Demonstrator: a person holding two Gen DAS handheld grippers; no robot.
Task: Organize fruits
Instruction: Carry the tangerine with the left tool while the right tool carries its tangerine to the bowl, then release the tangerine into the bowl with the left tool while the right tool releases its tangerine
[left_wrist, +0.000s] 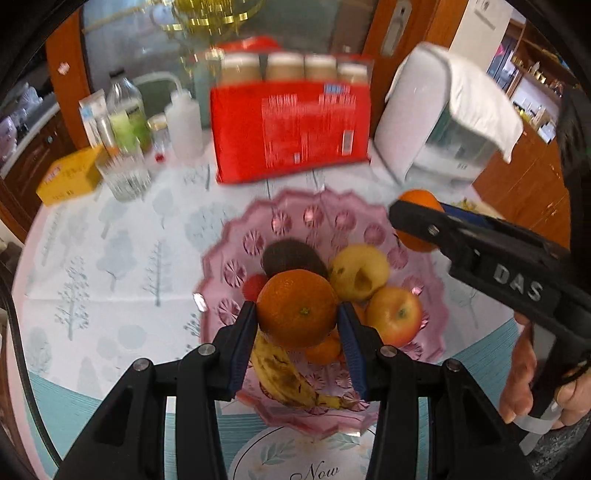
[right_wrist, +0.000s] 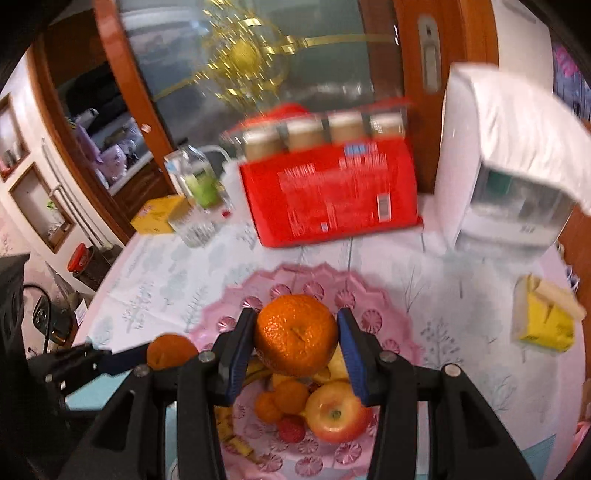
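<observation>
A pink glass fruit bowl (left_wrist: 236, 266) stands on the table and holds a banana (left_wrist: 280, 373), a red-yellow apple (left_wrist: 395, 315), a yellow apple (left_wrist: 360, 271), a dark avocado (left_wrist: 291, 258) and small mandarins. My left gripper (left_wrist: 297, 317) is shut on an orange (left_wrist: 297, 308) above the bowl. My right gripper (right_wrist: 295, 343) is shut on a second orange (right_wrist: 295, 339) above the bowl (right_wrist: 369, 295); it also shows in the left wrist view (left_wrist: 417, 221). The left gripper's orange shows in the right wrist view (right_wrist: 171, 350).
Behind the bowl lie a red pack of jars (left_wrist: 291, 129), a white appliance under a cloth (left_wrist: 443, 122), bottles and a glass (left_wrist: 125, 177), and a yellow box (left_wrist: 70, 177). A yellow tissue pack (right_wrist: 546, 317) lies at right. The table edge curves at left.
</observation>
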